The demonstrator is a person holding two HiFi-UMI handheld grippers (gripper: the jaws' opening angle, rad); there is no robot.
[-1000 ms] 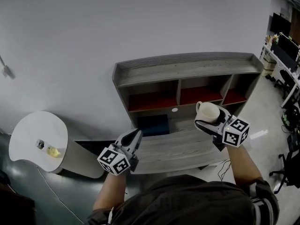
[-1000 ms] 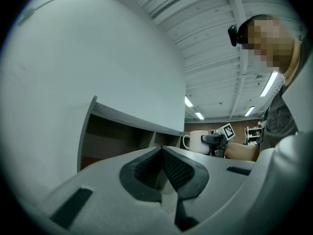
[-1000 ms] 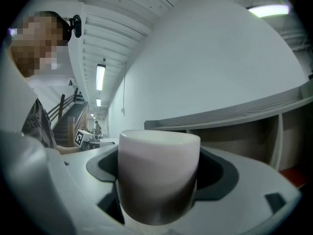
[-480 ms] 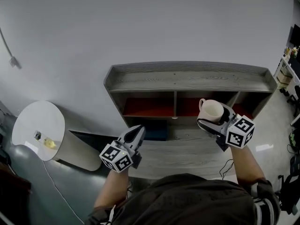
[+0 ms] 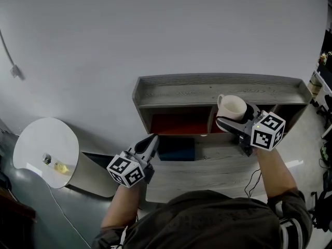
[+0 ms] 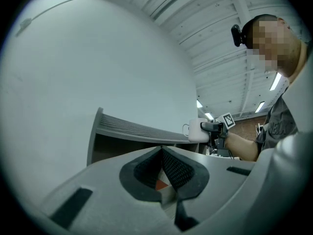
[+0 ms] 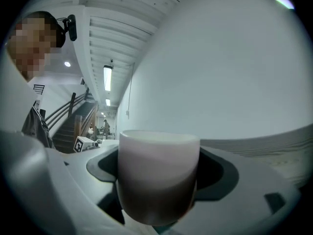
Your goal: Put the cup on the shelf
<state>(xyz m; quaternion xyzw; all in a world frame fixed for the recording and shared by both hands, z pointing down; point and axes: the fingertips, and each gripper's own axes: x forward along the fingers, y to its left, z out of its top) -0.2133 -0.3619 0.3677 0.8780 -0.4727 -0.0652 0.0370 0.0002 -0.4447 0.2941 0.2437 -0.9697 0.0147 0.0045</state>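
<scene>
Mug: white mug [image 5: 232, 108] pinched upright by R gripper [image 5: 234, 120].
Change: lifted from cubby lvl to the shelf [image 5: 197, 90] top's front edge, right part.
L gripper [image 5: 150, 142]: pressed together, empty.
Meaning: set-down judged near.

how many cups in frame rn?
1: a white handled cup, clamped in the right gripper, near the top of the grey wooden shelf. Its compartments are partly hidden; more possible.

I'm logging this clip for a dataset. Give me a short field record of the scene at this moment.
cup: white, upright, handle on its left in the head view
right gripper: closed on the cup
left gripper: jaws together, empty
shelf: grey wood, red-backed compartments
task state: cup in the air in front of the shelf, not yet set down
</scene>
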